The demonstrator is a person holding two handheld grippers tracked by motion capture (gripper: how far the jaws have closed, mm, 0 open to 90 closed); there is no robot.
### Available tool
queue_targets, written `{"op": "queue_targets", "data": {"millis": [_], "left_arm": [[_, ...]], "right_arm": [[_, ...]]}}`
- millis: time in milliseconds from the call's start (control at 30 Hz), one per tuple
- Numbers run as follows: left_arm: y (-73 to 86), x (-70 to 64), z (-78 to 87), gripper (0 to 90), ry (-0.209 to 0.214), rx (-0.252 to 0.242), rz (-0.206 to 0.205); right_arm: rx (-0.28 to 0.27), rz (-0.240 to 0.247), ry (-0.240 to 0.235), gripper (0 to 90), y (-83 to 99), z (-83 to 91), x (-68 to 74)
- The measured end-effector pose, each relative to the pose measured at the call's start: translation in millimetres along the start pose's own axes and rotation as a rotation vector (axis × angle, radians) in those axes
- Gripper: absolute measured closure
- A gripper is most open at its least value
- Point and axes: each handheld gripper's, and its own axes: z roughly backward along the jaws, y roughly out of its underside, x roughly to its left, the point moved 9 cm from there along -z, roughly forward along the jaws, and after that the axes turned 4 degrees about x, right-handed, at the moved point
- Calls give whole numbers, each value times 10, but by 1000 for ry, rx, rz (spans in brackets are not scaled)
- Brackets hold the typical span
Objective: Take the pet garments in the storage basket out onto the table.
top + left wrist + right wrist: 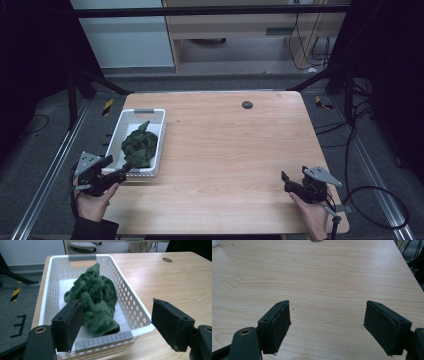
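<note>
Green plush cloth [96, 306]: lies bunched inside the white basket [130, 296], left part of the table [235, 150].
Left gripper [116, 323]: jaws spread wide, at the basket's near end, holding nothing.
Right gripper [327, 325]: jaws spread, empty, over bare wood, well apart from the basket.
Progress: cloth sits in the basket, ungripped; judged either just placed or about to be picked.

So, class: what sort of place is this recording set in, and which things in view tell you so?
Probably a lab or workshop recording station, not a home. A bare wooden table stands inside a dark metal frame, loose cables trail over the grey floor, and yellow-black hazard tape marks that floor.
</note>
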Motion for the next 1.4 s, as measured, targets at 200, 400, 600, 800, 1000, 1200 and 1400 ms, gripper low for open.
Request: {"op": "queue_targets", "data": {"millis": [200,400,600,800,1000,1200,1400], "left_arm": [[-159,18,-33,242,-12,-14,-8],[-296,74,-66,237,-32,-13,-16],[-378,141,-118,237,-42,-1,-12],[-403,200,-195,237,-41,27,-12],[-449,241,-270,238,-29,39,-5],[-461,294,-367,237,-42,62,-20],[-518,341,-442,238,-58,67,-31]], "right_arm": [[3,3,-6,205,1,-7,9],[7,0,-10,202,5,-10,15],[4,6,-9,201,1,-12,15],[9,1,-13,200,4,-14,23],[-3,9,-9,207,-12,-6,25],[-5,8,-13,206,-16,-3,33],[-6,5,-17,205,-20,-2,41]]}}
